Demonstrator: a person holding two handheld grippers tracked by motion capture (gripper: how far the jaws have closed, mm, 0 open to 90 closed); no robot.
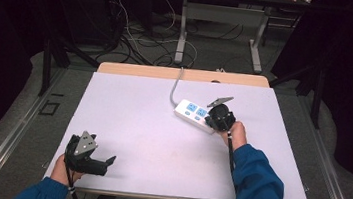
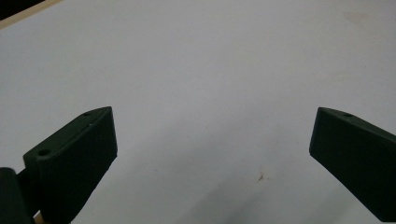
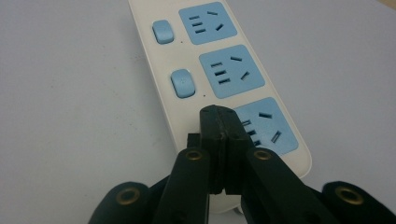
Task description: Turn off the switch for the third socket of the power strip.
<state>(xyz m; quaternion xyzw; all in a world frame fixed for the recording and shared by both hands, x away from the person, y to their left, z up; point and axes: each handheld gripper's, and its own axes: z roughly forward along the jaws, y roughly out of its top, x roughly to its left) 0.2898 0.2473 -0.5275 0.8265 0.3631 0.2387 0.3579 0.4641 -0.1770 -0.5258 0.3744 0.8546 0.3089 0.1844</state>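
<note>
The power strip lies towards the far right of the white desk, slightly askew, its grey cord running off over the far edge; placed there, it sits within easy reach of the person's right arm. The right hand-held gripper is down over the near end of the strip; in the right gripper view its two black jaws are clenched tight together with nothing between them, and their joined tip sits just beside the nearest blue socket, about where that socket's switch ought to be, in line with the two blue switches farther along. Pinched into a single blunt point like that, the jaws look meant for poking a switch rather than for lifting anything; whether the tip is actually pressing on the strip I cannot tell, since it hides the spot beneath it.

The left hand-held gripper rests near the front left edge of the desk, well apart from the strip; in the left gripper view its jaws stand wide apart, released and holding nothing, with bare white desk between them. It seems simply parked out of the way, as the job looks to need one hand.
</note>
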